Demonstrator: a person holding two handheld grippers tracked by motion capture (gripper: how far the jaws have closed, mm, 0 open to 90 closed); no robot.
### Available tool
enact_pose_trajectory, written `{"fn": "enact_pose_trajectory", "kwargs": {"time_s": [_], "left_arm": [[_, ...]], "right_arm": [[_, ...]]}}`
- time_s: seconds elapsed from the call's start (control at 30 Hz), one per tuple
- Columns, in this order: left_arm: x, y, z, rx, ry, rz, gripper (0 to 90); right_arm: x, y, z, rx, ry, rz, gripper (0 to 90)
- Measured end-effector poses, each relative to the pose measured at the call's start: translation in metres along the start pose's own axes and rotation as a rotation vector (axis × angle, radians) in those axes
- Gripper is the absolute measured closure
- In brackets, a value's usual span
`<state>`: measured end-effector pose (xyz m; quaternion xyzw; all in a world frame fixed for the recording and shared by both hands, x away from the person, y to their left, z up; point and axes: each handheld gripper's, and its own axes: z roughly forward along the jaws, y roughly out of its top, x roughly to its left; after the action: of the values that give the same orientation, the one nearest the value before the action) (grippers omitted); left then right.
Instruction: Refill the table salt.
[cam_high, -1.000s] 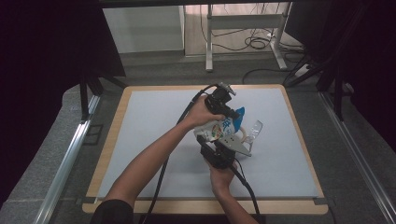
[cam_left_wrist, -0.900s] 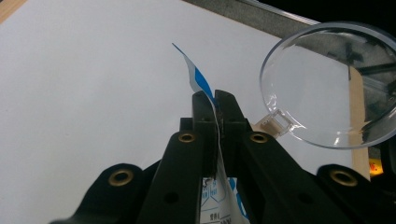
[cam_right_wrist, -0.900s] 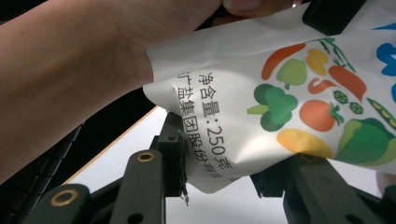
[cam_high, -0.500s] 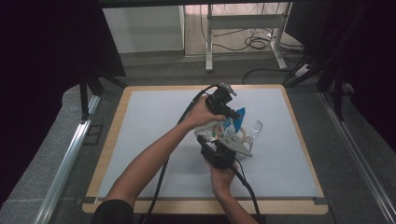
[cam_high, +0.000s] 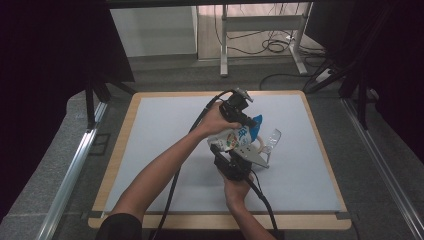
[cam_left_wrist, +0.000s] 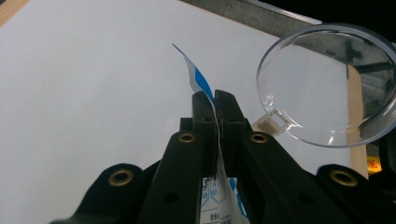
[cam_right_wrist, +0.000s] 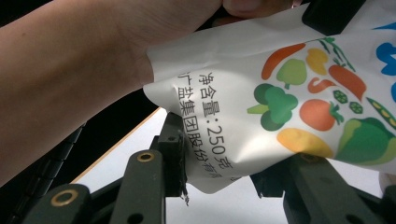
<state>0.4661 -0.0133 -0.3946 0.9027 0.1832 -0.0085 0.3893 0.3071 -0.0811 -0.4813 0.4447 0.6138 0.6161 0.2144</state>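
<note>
Currently the left gripper (cam_left_wrist: 218, 100) pinches the white, blue-edged plastic pouch's (cam_right_wrist: 280, 93) top strip while the right gripper (cam_right_wrist: 219, 154) clamps its base; tearing could spill contents past the clear round plastic cup (cam_left_wrist: 327, 84).

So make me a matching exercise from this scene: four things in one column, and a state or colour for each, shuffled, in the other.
Things:
1. left hand-held gripper
2. right hand-held gripper
3. printed pouch
4. plastic lid

States:
A. clear and round
B. white, with vegetable pictures
C. jaws pinched on the pouch's thin top edge
D. jaws set wider, around the pouch's lower end

Pairs: 1-C, 2-D, 3-B, 4-A
</note>
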Motion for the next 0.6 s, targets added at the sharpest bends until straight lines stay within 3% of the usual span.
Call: {"fn": "enact_pose_trajectory", "kwargs": {"time_s": [0.6], "left_arm": [[0.0020,-0.0010,-0.0003,-0.003,0.004,-0.006,88.9]], "right_arm": [[-0.0013,-0.0006,0.0022,0.001,0.006,-0.005,62.1]]}}
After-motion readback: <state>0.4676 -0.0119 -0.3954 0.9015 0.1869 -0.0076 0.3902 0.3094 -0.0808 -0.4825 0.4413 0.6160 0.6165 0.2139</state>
